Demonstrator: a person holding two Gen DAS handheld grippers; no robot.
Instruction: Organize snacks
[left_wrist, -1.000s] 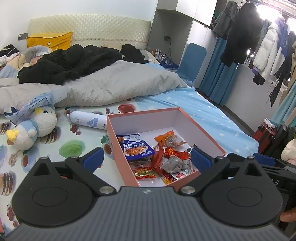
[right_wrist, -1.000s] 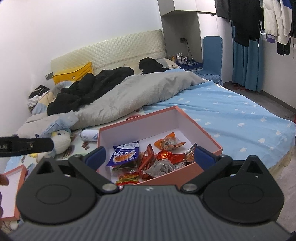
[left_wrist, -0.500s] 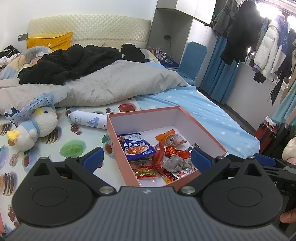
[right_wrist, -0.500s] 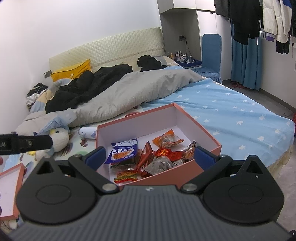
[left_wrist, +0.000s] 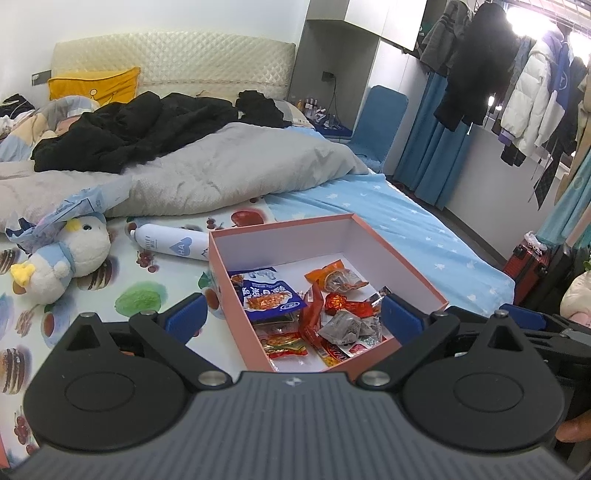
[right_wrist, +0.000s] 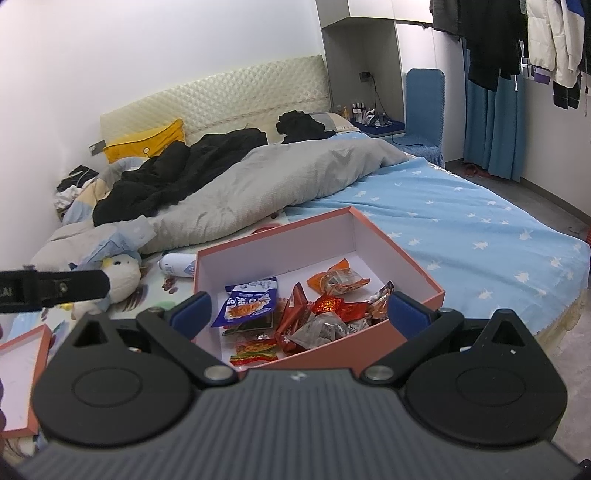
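Observation:
A pink open box (left_wrist: 280, 243) (right_wrist: 258, 258) sits on the bed near its foot. It holds several snack packets: a blue packet (left_wrist: 267, 293) (right_wrist: 249, 301), an orange one (left_wrist: 334, 277) (right_wrist: 336, 277), red and grey ones (left_wrist: 343, 321) (right_wrist: 317, 325). My left gripper (left_wrist: 291, 317) is open and empty, held just short of the box's near edge. My right gripper (right_wrist: 297, 312) is open and empty too, jaws wide over the box's near side.
The box lid (right_wrist: 22, 373) lies at the left. A white bottle (left_wrist: 170, 245) and a plush duck (left_wrist: 59, 258) lie on the fruit-print sheet. A grey duvet (left_wrist: 221, 177) and black clothes (left_wrist: 122, 136) cover the bed's head. A red suitcase (left_wrist: 528, 266) stands right.
Both grippers have drifted slightly; the box sits a little lower and nearer in the right wrist view. Jaws stay open. Nothing was taken hold of.

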